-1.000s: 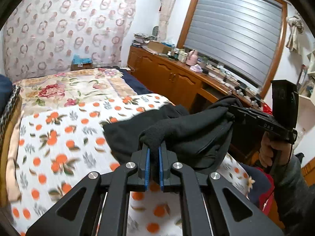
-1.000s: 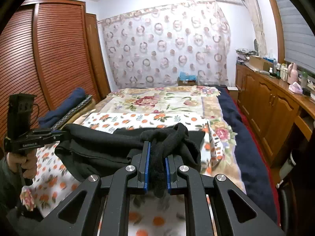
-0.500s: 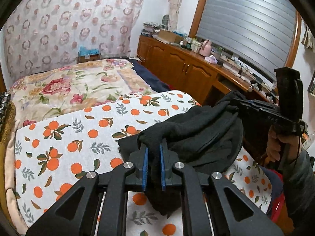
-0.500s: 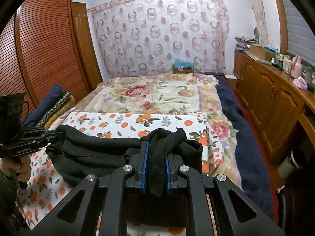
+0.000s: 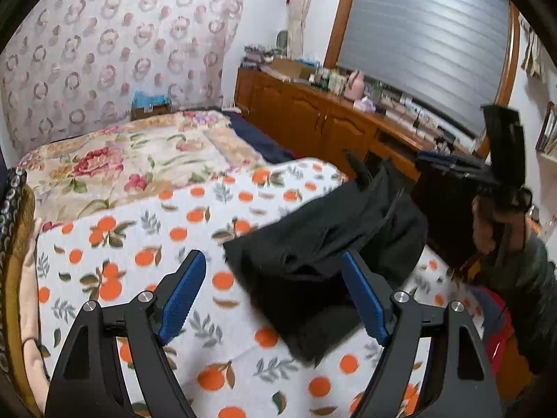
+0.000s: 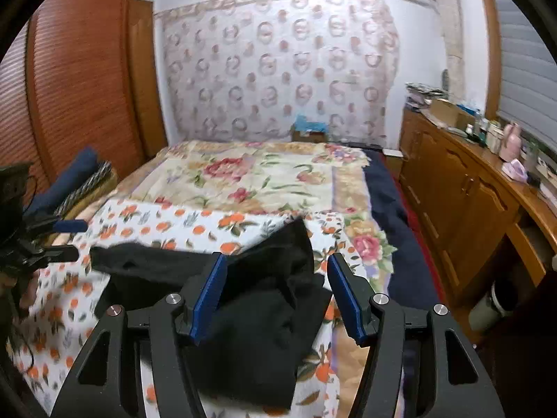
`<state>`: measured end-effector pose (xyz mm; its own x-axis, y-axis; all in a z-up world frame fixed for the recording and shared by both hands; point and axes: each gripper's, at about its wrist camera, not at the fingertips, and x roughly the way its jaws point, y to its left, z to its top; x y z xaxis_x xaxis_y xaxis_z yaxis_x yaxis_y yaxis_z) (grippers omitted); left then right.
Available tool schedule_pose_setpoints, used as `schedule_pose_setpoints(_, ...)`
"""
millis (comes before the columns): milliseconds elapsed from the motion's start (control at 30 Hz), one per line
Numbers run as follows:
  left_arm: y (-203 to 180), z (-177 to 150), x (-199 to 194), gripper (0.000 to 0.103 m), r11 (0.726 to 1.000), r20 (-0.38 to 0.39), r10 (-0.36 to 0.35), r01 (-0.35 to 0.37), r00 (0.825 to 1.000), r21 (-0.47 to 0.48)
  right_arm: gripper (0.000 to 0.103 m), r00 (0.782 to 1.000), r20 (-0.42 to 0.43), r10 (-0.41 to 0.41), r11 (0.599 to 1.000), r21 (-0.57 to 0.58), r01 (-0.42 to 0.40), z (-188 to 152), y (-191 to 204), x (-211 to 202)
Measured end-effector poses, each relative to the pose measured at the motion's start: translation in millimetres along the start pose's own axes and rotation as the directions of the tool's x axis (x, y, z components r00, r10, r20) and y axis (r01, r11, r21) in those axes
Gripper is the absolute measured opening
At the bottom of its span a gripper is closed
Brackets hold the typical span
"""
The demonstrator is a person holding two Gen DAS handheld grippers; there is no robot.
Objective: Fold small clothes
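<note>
— Both grippers are opening now, yes? Where is the cloth?

— Yes. The left gripper (image 5: 271,296) has its blue pads wide and opening, and the soft black fleece garment (image 5: 323,254) is in front of them, not pressed. The right gripper (image 6: 276,294) is opening too; the black cloth lies between its pads, loose.

— Why let go here?

— I think the garment is being laid on the white bedsheet with orange fruit print (image 5: 139,244), near the bed's right edge, so a fold can start from a flat shape. It looks bunched, not flat yet.
</note>
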<state>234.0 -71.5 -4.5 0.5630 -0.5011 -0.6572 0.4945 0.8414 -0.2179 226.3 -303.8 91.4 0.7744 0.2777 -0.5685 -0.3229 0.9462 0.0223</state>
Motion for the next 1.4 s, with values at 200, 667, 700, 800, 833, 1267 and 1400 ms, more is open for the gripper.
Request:
schedule_pose_setpoints(200, -1.9, -10.4, 32.4, 0.081, 0.999, -0.099, 0.028, -0.024, 0.995, 0.044, 0.062, 0.994, -0.106, 0.026, 0.999, -0.034, -0.029, -13.3, 4.8, 23.7)
schedule_pose_setpoints(667, 22.1, 27.2, 74.6, 0.081, 0.989, -0.076, 0.15, -0.15, 0.986, -0.001, 0.006, 0.979, -0.087, 0.182, 0.983, 0.027, -0.18, 16.1, -36.7, 50.3)
schedule_pose_setpoints(700, 26.4, 28.6, 78.4, 0.081, 0.979, -0.081, 0.205, -0.206, 0.975, -0.002, 0.006, 0.988, -0.086, 0.131, 0.99, 0.061, -0.126, 17.7, -43.8, 50.2)
schedule_pose_setpoints(800, 34.6, 29.6, 84.8, 0.081, 0.973, -0.098, 0.228, -0.23, 0.969, -0.017, 0.006, 0.989, -0.138, 0.042, 0.995, 0.096, -0.029, 11.5, -50.5, 56.1)
schedule_pose_setpoints(833, 36.0, 29.0, 85.2, 0.081, 0.973, -0.101, 0.226, -0.229, 0.969, -0.017, 0.006, 0.987, -0.159, 0.04, 0.996, 0.09, -0.026, 7.3, -47.2, 60.0)
schedule_pose_setpoints(1267, 33.4, 10.8, 73.1, 0.081, 0.993, -0.136, 0.061, -0.074, 0.989, -0.092, 0.067, 0.986, -0.153, 0.059, 0.991, 0.126, -0.04, -10.7, -33.2, 36.6)
schedule_pose_setpoints(1400, 30.1, 7.3, 85.9, 0.061, 0.992, -0.183, -0.007, -0.016, 0.983, -0.124, 0.067, 0.982, -0.18, 0.058, 0.991, 0.131, -0.034, -15.4, -33.5, 44.7)
